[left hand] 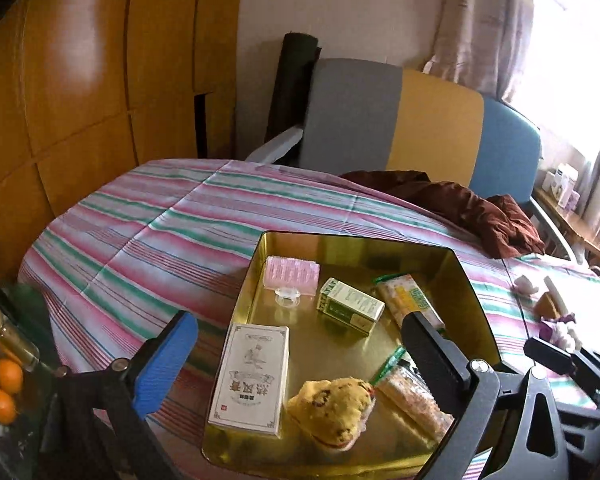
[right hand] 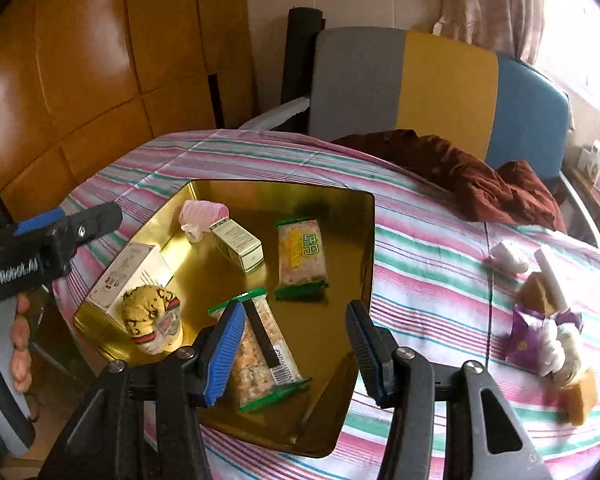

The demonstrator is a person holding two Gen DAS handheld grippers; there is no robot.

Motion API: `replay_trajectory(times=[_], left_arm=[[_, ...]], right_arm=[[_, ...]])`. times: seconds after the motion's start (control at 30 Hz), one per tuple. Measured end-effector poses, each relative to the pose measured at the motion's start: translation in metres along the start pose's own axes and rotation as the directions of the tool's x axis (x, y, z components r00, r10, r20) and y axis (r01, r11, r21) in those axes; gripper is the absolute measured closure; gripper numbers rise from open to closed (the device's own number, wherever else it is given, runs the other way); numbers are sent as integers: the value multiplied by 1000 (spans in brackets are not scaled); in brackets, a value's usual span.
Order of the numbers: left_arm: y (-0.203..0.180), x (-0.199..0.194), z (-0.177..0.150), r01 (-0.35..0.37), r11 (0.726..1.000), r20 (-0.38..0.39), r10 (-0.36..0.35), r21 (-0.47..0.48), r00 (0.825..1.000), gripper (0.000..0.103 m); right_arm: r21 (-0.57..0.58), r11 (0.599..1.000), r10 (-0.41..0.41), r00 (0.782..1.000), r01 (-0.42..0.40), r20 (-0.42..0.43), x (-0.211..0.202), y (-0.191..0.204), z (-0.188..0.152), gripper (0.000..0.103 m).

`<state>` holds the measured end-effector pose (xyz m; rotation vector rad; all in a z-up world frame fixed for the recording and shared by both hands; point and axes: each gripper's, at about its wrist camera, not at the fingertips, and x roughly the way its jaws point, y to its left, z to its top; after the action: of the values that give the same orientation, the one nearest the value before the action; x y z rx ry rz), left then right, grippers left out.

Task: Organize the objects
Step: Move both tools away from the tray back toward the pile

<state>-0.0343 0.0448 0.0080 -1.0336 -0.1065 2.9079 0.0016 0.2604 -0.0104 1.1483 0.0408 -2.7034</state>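
Gold metal tray (right hand: 364, 240) sits on the striped cloth (right hand: 432, 248) covering the worktop, toward the near-left corner. Inside it we see a white box (left hand: 252, 376) by the near-left wall, a yellow patterned sock roll (left hand: 332, 404) just beside it, a small green box (left hand: 350, 306) mid-tray, a pink item (left hand: 292, 274) w/ a clear plastic bit at the far-left corner, and two green-ended snack packs: one (right hand: 302, 252) toward the far right of the tray, the other (right hand: 260, 352) at the near edge.

Our left gripper (left hand: 300, 356) hovers over the tray, fingers (left hand: 166, 360) spread wide, nothing between them. Our right gripper (right hand: 296, 344) also hangs above the near edge of the tray, fingers (right hand: 224, 348) apart and empty; the near snack pack lies below them.

Off the tray, near the worktop's right edge: a purple-dressed doll (right hand: 540, 328), a small white object (right hand: 508, 258). A brown cloth (right hand: 472, 176) lies bunched at the far edge, by a grey-yellow-blue chair (right hand: 440, 88).
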Motion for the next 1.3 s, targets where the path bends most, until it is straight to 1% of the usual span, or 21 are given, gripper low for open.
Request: replay_trajectory(times=[0.13,0.23,0.33,0.5,0.73,0.93,1.07,1.2,1.3], left_arm=[[-7,-4,-5,2,1000,-1,-2,20,1000,0],[-11,-5,-9,11,1000,-8,-11,26,1000,0],[-16,-6,-12,15,999,-7,-15,38,1000,0],[-25,-11,-17,19,997,3,-20,76,1000,0],[-41,-16,-21,41,991,2,-42,127,999,0],[-56,-18,-25,84,983,-11,-84,164,996,0],[-65,-19,-27,113,977,-21,-111,179,994,0],[-73,-18,-27,133,973,-32,-129,190,991,0],[-80,-17,-26,159,967,-45,-153,200,987,0]], right_arm=[[27,999,23,1000,-24,11,-3,-4,-3,50],[25,1000,15,1000,-15,16,-2,-3,-6,50],[32,999,20,1000,-20,2,0,-4,-8,50],[30,1000,1,1000,-1,-6,1,-3,-10,50],[71,997,-4,1000,4,-4,-4,-17,-13,50],[149,988,-32,999,34,-15,-10,-48,-19,49],[208,975,-64,997,71,-37,-13,-75,-26,49],[295,950,-80,994,100,-77,-19,-114,-37,49],[363,923,-97,990,129,-107,-29,-149,-46,49]])
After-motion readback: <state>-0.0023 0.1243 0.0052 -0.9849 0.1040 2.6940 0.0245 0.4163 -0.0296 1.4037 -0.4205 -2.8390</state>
